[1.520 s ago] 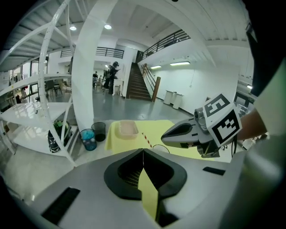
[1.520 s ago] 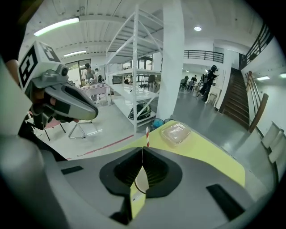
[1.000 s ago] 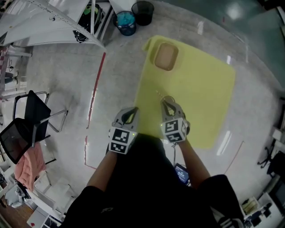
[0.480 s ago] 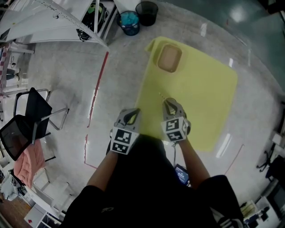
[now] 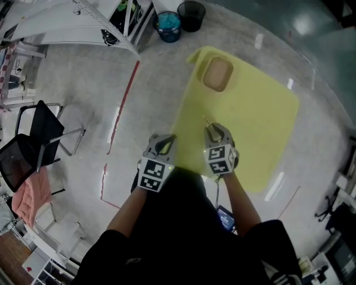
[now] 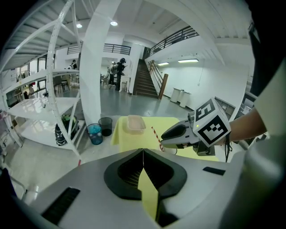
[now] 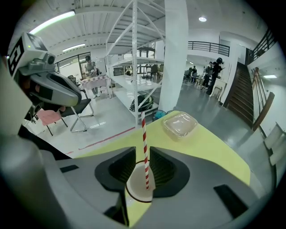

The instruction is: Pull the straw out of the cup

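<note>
A paper cup (image 7: 140, 187) sits between the jaws of my right gripper (image 7: 143, 154), which is shut on it. A red-and-white striped straw (image 7: 144, 143) stands upright in the cup. In the head view the right gripper (image 5: 214, 131) hovers over the near-left part of the yellow table (image 5: 261, 117), with the straw (image 5: 206, 119) just showing past its tip. My left gripper (image 5: 163, 143) hangs beside the table's left edge, over the floor. Its jaws (image 6: 143, 153) are pressed together with nothing between them. From the left gripper view the right gripper (image 6: 175, 134) and straw (image 6: 156, 137) lie ahead to the right.
A clear lidded container (image 5: 217, 74) rests at the table's far left corner. Beyond it stand a blue bin (image 5: 168, 26) and a black bin (image 5: 192, 15). A white rack (image 5: 67, 22), a black chair (image 5: 36, 146) and a red floor line (image 5: 120, 114) lie to the left.
The head view has shifted slightly, so the scene sits a little lower and to the right. Both grippers keep their places and states.
</note>
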`<state>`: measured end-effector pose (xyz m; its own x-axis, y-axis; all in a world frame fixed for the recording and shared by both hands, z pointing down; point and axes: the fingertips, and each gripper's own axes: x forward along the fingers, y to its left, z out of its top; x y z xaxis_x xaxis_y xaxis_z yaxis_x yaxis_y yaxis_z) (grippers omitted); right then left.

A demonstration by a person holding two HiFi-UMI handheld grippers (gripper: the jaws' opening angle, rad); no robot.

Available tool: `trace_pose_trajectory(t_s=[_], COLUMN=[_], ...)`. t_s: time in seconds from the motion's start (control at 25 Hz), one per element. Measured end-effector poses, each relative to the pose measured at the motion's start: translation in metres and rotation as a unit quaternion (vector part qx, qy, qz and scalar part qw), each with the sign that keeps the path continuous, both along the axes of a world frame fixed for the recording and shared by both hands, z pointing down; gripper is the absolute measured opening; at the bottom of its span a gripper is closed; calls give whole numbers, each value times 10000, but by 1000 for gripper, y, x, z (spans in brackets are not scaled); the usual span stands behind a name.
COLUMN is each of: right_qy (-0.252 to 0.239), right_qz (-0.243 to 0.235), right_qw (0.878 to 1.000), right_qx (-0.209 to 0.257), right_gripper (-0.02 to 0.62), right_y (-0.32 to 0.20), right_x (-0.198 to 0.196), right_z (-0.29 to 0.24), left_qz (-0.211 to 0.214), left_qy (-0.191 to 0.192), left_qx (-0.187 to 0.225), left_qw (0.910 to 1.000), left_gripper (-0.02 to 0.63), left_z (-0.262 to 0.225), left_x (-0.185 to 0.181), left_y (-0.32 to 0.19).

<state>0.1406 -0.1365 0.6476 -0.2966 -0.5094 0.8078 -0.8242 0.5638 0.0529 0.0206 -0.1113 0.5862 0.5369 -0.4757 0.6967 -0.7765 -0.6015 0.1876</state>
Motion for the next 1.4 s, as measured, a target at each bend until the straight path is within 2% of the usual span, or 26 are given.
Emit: trace_pose_trajectory(t_s=[0.44, 1.4], right_qy=[-27, -46], right_qz=[240, 339], right_qw=[9996, 9990], right_qx=[-136, -275], right_gripper=[107, 106], right_y=[-11, -11], right_x=[-1, 4], right_z=[18, 32], left_qz=[-71, -34], left_qy=[12, -11], left_qx=[-22, -2], left_qw=[10000, 10000], left_gripper=[44, 44], left_z=[2, 2], left_x=[-9, -8], left_y=[5, 7])
